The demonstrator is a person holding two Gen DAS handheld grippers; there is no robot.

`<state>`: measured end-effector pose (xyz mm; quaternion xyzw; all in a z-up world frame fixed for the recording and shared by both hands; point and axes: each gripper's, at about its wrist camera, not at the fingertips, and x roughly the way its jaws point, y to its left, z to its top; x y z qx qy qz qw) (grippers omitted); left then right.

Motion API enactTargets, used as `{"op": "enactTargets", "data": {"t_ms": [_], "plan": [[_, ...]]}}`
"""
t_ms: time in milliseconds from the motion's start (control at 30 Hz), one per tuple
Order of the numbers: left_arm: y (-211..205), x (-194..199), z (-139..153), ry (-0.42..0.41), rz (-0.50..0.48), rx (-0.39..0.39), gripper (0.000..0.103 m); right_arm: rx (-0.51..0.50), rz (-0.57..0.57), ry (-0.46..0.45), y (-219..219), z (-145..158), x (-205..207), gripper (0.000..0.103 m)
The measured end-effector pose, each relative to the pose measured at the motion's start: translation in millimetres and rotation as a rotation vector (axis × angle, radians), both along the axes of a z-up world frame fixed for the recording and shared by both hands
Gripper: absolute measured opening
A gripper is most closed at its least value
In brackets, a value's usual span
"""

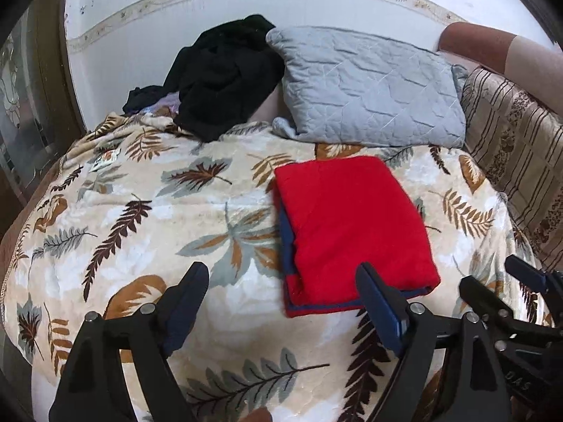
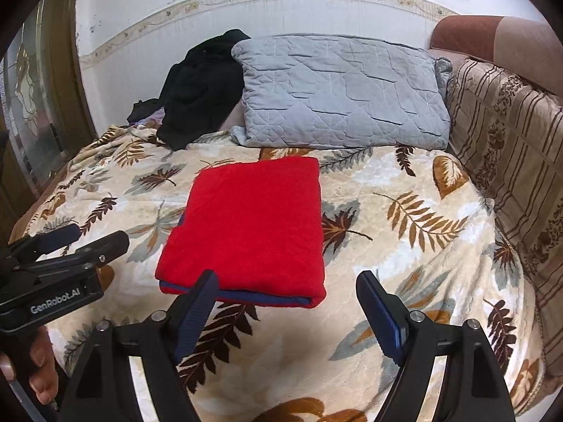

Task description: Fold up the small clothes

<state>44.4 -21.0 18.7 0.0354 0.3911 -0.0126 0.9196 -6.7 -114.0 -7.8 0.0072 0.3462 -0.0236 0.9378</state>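
Red folded garment [image 2: 250, 225] flat on leaf blanket [image 2: 404, 246]; left gripper [image 1: 281, 281], right gripper [image 2: 286, 288] fingers spread, empty.

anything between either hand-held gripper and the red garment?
Nothing visible. The folded red garment lies flat on the leaf-print blanket, with only bare blanket between it and the open left hand-held gripper and right hand-held gripper. The grey pillow and black clothes sit behind it.
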Motion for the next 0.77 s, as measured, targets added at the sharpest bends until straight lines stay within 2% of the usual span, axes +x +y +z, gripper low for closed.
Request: {"op": "enactTargets", "data": {"t_ms": [167, 600, 767], "plan": [[-6, -2, 6, -0.012, 0.000, 0.028, 0.086, -0.005, 0.000, 0.005, 2, 0, 0, 0.084], [-5, 3, 4, 0.000, -0.004, -0.004, 0.086, -0.010, 0.013, 0.015, 4, 2, 9, 0.084], [-7, 5, 4, -0.024, -0.012, 0.001, 0.086, -0.010, 0.022, 0.021, 5, 1, 14, 0.084]]}}
